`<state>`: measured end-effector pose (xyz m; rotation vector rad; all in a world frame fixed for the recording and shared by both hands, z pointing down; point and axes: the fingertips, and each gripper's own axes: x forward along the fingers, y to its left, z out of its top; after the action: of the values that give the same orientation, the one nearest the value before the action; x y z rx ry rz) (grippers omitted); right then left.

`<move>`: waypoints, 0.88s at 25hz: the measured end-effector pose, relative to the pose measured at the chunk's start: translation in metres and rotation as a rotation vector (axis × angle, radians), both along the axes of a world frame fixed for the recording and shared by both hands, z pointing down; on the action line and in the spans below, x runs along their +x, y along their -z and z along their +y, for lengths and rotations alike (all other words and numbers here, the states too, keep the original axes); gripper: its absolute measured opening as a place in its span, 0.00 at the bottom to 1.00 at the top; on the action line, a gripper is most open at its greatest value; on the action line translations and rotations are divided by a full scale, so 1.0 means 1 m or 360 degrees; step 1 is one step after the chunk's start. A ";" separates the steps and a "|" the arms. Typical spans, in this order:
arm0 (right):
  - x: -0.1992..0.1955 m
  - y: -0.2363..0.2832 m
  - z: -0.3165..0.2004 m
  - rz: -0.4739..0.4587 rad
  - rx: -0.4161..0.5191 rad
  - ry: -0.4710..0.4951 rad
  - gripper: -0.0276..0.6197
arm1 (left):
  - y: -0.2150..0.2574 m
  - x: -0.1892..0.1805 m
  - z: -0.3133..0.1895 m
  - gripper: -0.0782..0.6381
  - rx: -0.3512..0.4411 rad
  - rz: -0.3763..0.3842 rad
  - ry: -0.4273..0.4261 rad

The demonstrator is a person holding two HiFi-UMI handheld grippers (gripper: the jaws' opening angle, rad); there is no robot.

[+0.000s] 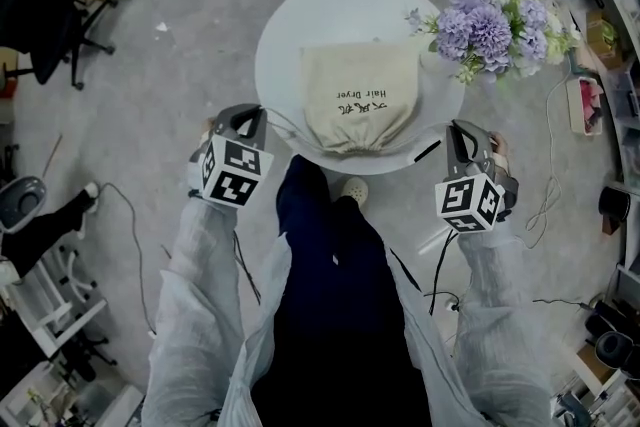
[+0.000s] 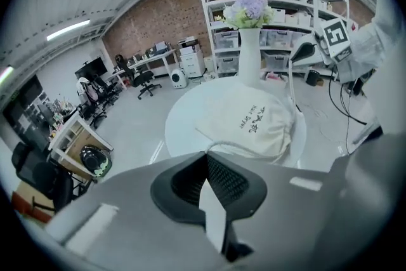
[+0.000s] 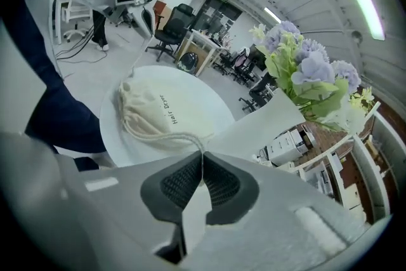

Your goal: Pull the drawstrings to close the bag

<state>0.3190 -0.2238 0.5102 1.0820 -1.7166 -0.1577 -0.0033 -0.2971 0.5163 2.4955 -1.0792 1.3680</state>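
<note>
1. Bag [image 1: 360, 97] [image 2: 250, 127] [image 3: 149, 116]: cream cloth w/ "Hair Dryer" print. It lies flat on the round white surface [image 1: 290, 25], mouth end toward the person.
2. Bag mouth is bunched into folds, right by the surface rim nearest the person.
3. L tongs [image 1: 255, 113] [image 2: 206, 154]: just off the bag's mouth end, on its L side. Jaws are pressed together, pinching the L drawstring [image 2: 242, 142].
4. That cord runs from the pads straight to the bag's mouth w/ a slight curve.
5. R tongs [image 1: 455, 127] [image 3: 202, 154]: off the bag's mouth end, on the opposite side. Jaws are clamped tight on the R drawstring [image 3: 176, 136].
6. The R cord leads from the pads to the bag's gathered mouth.
7. The 2 tongs sit either side of the bag, well apart, each tilted downward. Each marker cube faces up in the head view.
8. Each gripper view also catches the other tongs' cube beyond the bag.
9. Flowers [image 1: 490, 30] [image 3: 304, 73], purple & white, stand in a white vase [image 2: 249, 57] at the bag's closed end, near its R corner.
10. The person's dark trouser legs are below the bag's mouth end in the head view, between the 2 grey sleeves.
</note>
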 end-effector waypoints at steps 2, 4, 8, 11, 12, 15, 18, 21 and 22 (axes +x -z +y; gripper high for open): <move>-0.010 0.000 -0.005 -0.0067 -0.0004 -0.0012 0.06 | 0.003 0.012 -0.003 0.13 -0.0014 0.0069 0.0003; -0.020 -0.002 -0.009 -0.0128 -0.0014 -0.0025 0.06 | 0.003 0.023 -0.006 0.13 -0.0017 0.0107 -0.0007; -0.039 -0.006 -0.019 -0.0341 -0.0035 -0.0103 0.06 | -0.001 0.047 -0.009 0.13 -0.0053 0.0227 0.0000; -0.050 -0.011 -0.027 -0.0574 -0.0074 -0.0233 0.06 | -0.004 0.064 -0.010 0.14 -0.0123 0.0362 0.0029; -0.052 -0.013 -0.030 -0.0654 -0.0087 -0.0279 0.06 | -0.005 0.068 -0.010 0.14 -0.0145 0.0395 0.0041; -0.058 -0.015 -0.035 -0.0863 -0.0098 -0.0386 0.07 | -0.007 0.076 -0.010 0.14 -0.0201 0.0497 0.0080; -0.059 -0.021 -0.037 -0.0937 -0.0106 -0.0428 0.11 | -0.010 0.082 -0.011 0.14 -0.0255 0.0598 0.0129; -0.061 -0.030 -0.034 -0.0986 -0.0146 -0.0476 0.18 | -0.016 0.086 -0.008 0.23 -0.0326 0.0630 0.0168; -0.062 -0.033 -0.033 -0.1025 -0.0174 -0.0490 0.32 | -0.020 0.088 -0.005 0.31 -0.0359 0.0631 0.0172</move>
<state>0.2565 -0.2568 0.5431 1.3915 -2.0504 0.5267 0.0848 -0.3019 0.5361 2.3634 -0.9027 0.8594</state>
